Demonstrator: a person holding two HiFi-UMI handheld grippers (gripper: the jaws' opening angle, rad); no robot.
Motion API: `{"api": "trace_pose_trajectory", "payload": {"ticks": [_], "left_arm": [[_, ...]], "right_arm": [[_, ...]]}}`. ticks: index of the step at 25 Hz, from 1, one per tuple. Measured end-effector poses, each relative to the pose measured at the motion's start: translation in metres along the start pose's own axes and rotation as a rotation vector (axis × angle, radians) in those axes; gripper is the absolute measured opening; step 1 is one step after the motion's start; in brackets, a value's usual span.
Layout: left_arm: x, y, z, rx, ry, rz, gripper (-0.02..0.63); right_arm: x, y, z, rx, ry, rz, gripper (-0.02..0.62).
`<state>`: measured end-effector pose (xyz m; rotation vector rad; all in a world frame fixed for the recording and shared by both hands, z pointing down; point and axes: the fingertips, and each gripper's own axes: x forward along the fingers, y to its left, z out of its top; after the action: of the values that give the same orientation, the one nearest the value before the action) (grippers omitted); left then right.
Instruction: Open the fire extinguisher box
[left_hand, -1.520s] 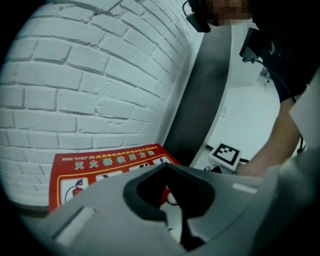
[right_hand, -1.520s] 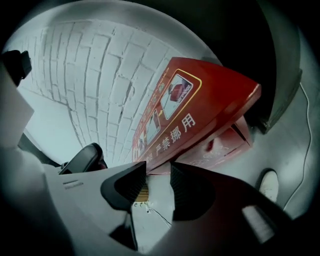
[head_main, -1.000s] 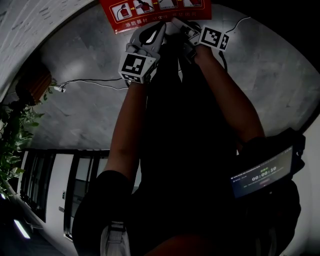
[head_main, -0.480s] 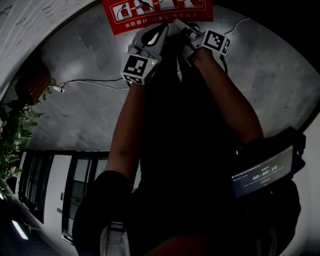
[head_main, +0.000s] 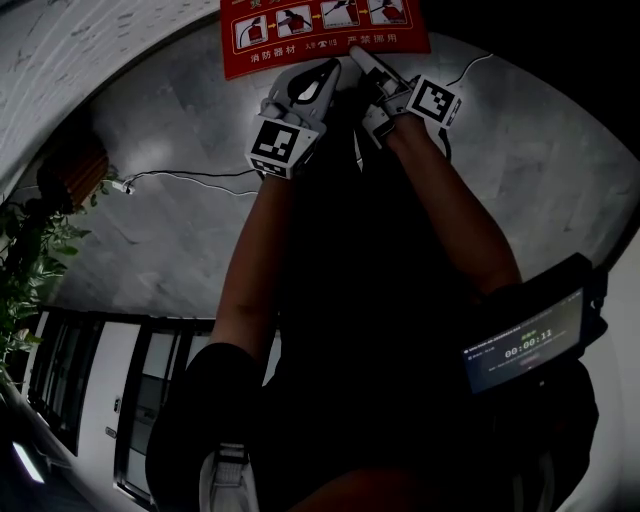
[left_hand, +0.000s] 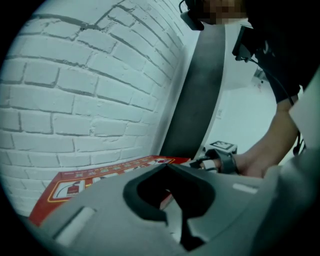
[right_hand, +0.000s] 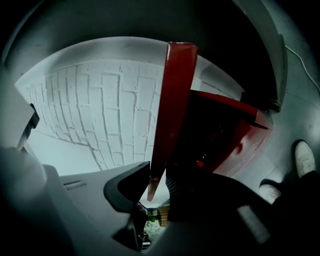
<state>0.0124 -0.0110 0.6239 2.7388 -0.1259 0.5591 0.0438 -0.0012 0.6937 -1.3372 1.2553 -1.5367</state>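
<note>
The right tongs, just narrowed, pinched the raised lid edge of the fire extinguisher box by the brick wall, left tongs closed empty; so thin a hold could slip, dropping the lid.

A white brick wall meets a grey marble floor. A thin white cable trails across the floor, near a leafy plant.

Fingers of the right gripper just closing on the red lid edge, more of the lid showing in head view
</note>
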Motion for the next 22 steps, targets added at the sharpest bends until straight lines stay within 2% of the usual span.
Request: {"api": "trace_pose_trajectory", "payload": {"ticks": [9, 22], "left_arm": [[0.007, 0.013, 0.019, 0.036, -0.040, 0.007, 0.002], [0.015, 0.022, 0.044, 0.024, -0.084, 0.006, 0.002]], "right_arm": [[0.022, 0.058, 0.035, -0.181, -0.033, 0.181, 0.089], [0.031, 0.082, 0.054, -0.183, -0.054, 0.266, 0.101]]}}
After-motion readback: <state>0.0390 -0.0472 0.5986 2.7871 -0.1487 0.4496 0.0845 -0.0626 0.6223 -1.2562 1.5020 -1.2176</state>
